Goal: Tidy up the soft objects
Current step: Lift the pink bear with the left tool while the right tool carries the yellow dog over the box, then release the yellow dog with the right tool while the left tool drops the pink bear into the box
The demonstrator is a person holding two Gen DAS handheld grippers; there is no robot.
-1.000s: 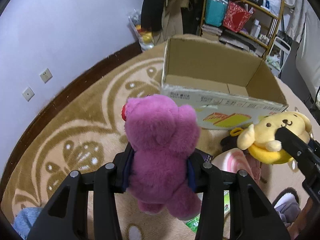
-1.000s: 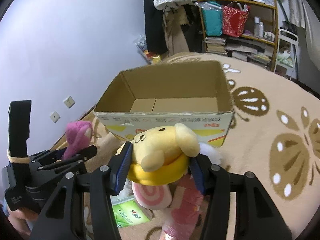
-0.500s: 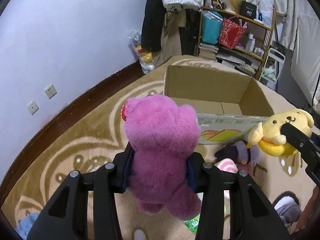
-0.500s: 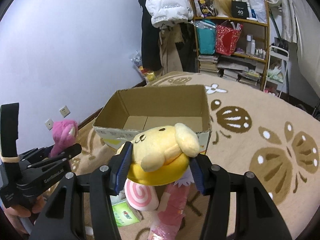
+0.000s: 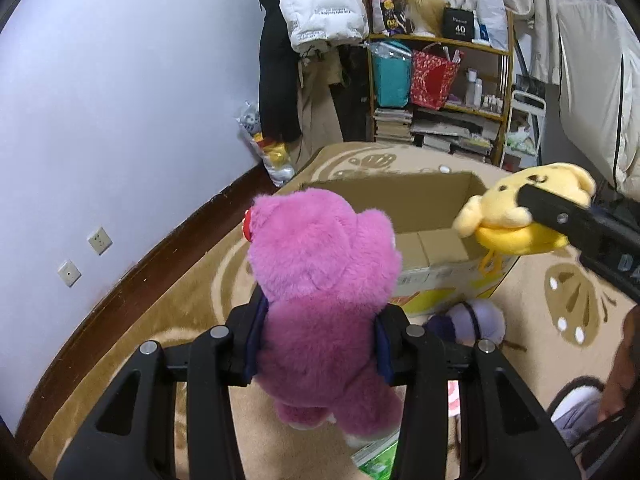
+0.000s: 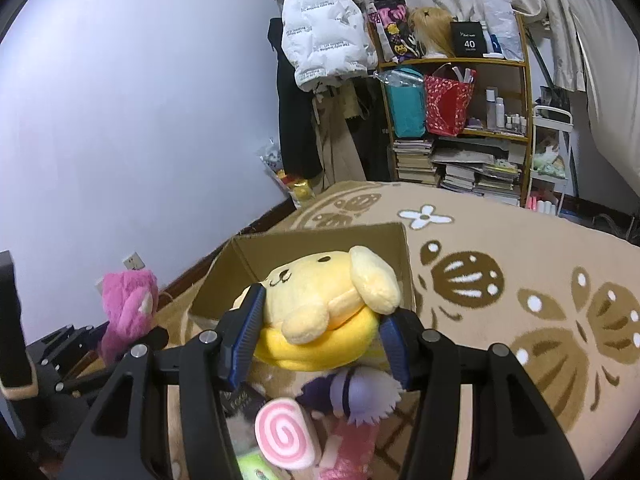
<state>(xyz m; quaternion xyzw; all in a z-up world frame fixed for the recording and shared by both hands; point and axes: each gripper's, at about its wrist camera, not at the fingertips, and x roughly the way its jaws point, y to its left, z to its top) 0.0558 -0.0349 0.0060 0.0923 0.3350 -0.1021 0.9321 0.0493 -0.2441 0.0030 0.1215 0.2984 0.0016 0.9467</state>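
My left gripper [image 5: 318,344] is shut on a purple-pink plush bear [image 5: 324,280] and holds it up in front of an open, empty cardboard box [image 5: 436,240] on the rug. My right gripper [image 6: 320,340] is shut on a yellow plush dog [image 6: 324,304] and holds it above the box's near edge [image 6: 320,256]. The dog also shows at the right of the left wrist view [image 5: 524,216], and the bear at the left of the right wrist view [image 6: 128,308].
On the rug below lie a purple plush [image 6: 356,392], a pink swirl plush [image 6: 284,436] and a green packet [image 5: 376,460]. A cluttered shelf [image 6: 460,120], hanging coats [image 6: 324,40] and book stacks stand behind the box. A wall runs along the left.
Both grippers have risen with their toys. The box now sits lower in both views, and the yellow dog has come over its near edge.
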